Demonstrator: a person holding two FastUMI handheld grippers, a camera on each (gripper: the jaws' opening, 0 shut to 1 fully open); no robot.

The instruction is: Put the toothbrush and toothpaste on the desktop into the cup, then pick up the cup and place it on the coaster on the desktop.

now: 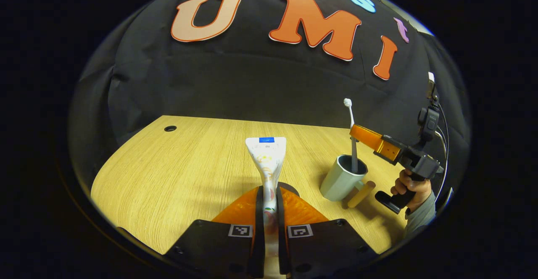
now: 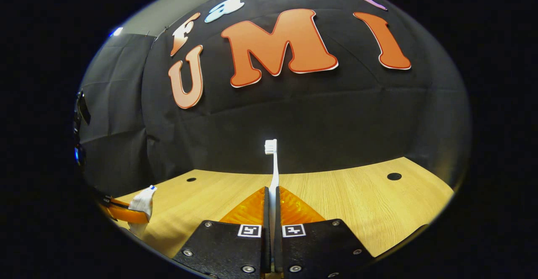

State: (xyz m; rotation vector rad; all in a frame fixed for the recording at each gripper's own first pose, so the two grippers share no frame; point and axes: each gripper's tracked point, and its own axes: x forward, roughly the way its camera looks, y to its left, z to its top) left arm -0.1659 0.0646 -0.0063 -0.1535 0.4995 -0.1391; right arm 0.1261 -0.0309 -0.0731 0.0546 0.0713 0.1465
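My left gripper [image 1: 269,195] is shut on a white toothpaste tube [image 1: 267,157], which stands upright with its flat crimped end up over the wooden desk [image 1: 176,174]. To the right a grey-green cup [image 1: 339,180] with a wooden handle [image 1: 361,193] rests on the desk. A white toothbrush [image 1: 352,132] stands head up with its lower end inside the cup, pinched by the right gripper [image 1: 356,135]. In the right gripper view that gripper [image 2: 272,197] is shut on the toothbrush [image 2: 273,165], and the toothpaste tube [image 2: 142,205] shows at lower left.
A person's hand [image 1: 414,188] holds the right gripper's handle beside the cup. Cable holes sit in the desk at the far corners [image 1: 170,128] [image 2: 394,176]. The black cloth wall closes off the back of the desk.
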